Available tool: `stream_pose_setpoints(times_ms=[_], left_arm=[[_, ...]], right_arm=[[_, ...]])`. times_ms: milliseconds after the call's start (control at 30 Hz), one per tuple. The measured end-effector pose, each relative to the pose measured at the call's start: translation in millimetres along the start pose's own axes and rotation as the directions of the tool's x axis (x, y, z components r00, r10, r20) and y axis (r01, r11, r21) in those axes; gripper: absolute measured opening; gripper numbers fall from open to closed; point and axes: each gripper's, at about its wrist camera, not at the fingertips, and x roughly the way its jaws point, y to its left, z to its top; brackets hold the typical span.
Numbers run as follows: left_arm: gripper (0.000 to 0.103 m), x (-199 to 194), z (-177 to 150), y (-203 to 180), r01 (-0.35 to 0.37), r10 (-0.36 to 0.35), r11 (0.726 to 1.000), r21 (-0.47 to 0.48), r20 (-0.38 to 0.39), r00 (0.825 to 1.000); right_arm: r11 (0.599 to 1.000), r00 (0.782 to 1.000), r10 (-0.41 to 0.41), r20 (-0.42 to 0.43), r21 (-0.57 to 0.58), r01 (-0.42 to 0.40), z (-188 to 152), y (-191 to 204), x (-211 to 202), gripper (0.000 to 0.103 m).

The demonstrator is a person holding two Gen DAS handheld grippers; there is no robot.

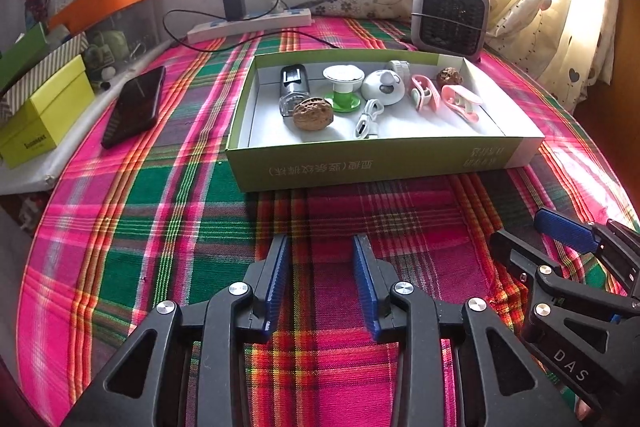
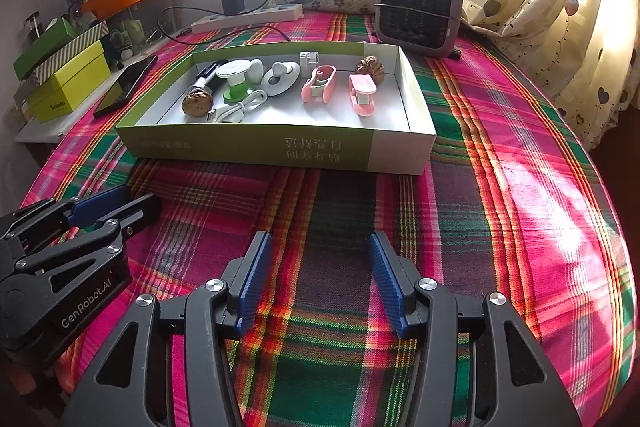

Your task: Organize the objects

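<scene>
My left claw (image 1: 322, 281) and right claw (image 2: 320, 279) hover open and empty over the plaid-clothed table (image 2: 500, 187). The small objects lie inside the shallow green cardboard tray (image 2: 280, 147): either gathered already, or awaiting unpacking.

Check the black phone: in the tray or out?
Out. The phone lies flat on the plaid cloth, left of the green tray, apart from it.

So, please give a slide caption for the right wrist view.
Open right gripper facing a green box of small items on plaid cloth.
</scene>
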Motion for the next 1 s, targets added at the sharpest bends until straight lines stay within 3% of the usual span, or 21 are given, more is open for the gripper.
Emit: stream_pose_setpoints(times_ms=[167,500,1000], left_arm=[[0.034,-0.3,-0.7,0.5,0.007,-0.007,1.0,-0.002,0.001,1.0],[0.042,-1.0,-2.5,-3.6,0.018,-0.018,1.0,-0.002,0.003,1.0],[0.044,-1.1,-2.8,-4.1,0.017,-0.017,1.0,-0.002,0.004,1.0]], right_arm=[[1.0,1.0,-0.001,-0.003,-0.006,0.001,-0.9,1.5,0.9,0.063],[1.0,1.0,-0.025,-0.002,0.014,0.025,-1.5,-1.9,0.7,0.065],[0.999,1.0,-0.031,-0.003,0.018,0.031,-1.3,-2.6,0.6,0.067]])
